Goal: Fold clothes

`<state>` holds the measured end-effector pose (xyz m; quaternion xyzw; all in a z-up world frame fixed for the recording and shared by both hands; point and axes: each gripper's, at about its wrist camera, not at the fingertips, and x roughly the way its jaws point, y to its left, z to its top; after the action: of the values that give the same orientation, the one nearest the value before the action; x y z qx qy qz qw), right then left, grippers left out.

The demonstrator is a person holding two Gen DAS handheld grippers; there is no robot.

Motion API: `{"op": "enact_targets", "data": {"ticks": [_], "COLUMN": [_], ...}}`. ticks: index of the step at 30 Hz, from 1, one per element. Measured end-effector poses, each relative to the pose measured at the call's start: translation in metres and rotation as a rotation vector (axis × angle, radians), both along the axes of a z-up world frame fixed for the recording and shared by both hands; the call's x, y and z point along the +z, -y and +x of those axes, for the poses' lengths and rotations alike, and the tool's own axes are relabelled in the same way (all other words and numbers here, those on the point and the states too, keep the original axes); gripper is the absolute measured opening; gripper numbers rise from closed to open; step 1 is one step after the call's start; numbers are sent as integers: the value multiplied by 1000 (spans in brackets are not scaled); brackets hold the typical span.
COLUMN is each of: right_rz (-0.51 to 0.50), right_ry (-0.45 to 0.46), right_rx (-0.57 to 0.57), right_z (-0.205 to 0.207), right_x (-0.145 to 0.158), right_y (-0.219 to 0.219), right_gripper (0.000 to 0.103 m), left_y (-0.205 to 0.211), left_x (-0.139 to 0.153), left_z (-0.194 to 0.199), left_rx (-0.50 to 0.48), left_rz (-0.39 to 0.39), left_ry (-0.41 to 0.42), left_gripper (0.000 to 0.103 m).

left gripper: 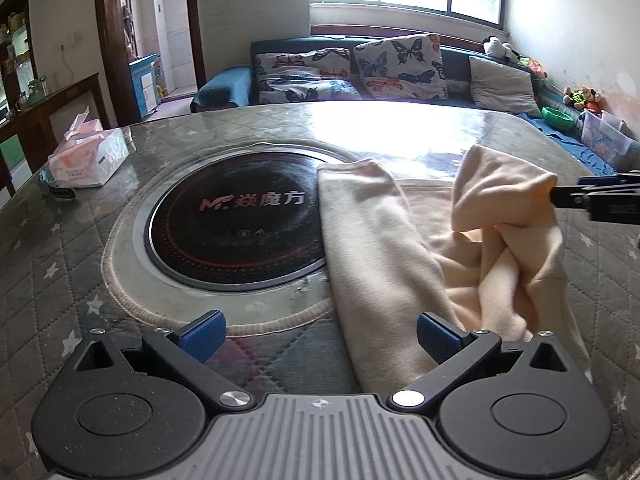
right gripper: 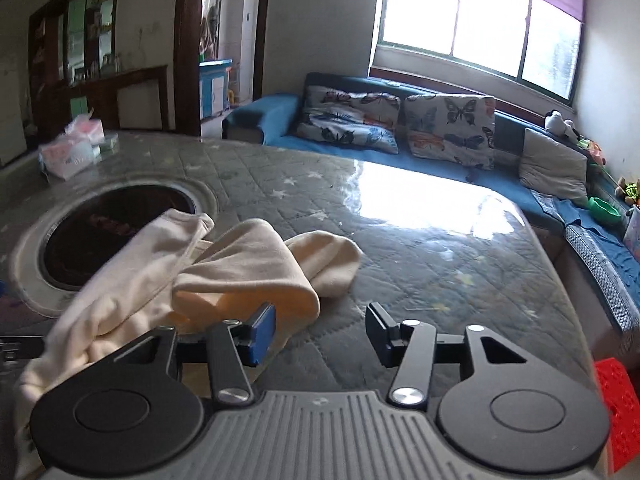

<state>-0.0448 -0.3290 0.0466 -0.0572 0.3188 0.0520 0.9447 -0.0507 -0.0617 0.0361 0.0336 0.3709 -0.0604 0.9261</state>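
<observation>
The left gripper (left gripper: pixel 318 338) hangs wide apart at six o'clock, empty. The cream garment (left gripper: pixel 432 248) lies toward three o'clock, its bunched end touching the right gripper (left gripper: pixel 554 191).

The cream garment (left gripper: pixel 400 248) runs behind the left gripper's (left gripper: pixel 318 334) body, its near hem hidden. In the left wrist view the right gripper (left gripper: pixel 592 198) is cut off by the edge, its jaws' contact with the cloth unclear.
</observation>
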Motion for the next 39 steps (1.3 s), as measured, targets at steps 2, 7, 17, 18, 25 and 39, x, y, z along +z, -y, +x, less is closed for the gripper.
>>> {"op": "enact_targets", "data": {"ticks": [2,7,17,18,25,39], "right_rz": [-4,34,-76,-93,-168,-36], "right_ry": [-9,6,141,148,136,-2], "right_rx": [16,57,-56,-73,-249,-220], "right_z": [11,23,-20,-27,-84,-108], "right_x": [-5,-7,24,26,26,-7], "right_y": [-4,-8,3,6,50,66], "right_gripper": [48,18,2,2,2,41], "left_y": [-2,-2,5,7,19,49], "left_x": [-2,-5,-3,-2,-1,-1], "left_z": [2,5,1,1,2,14], "left_rx": [6,13,-9,-14,-51,-114], "left_rz": [1,3,11,12,32,92], "left_ry": [-5,-17,-7,-6,8,28], "left_gripper": [103,103,103,103,103,103]}}
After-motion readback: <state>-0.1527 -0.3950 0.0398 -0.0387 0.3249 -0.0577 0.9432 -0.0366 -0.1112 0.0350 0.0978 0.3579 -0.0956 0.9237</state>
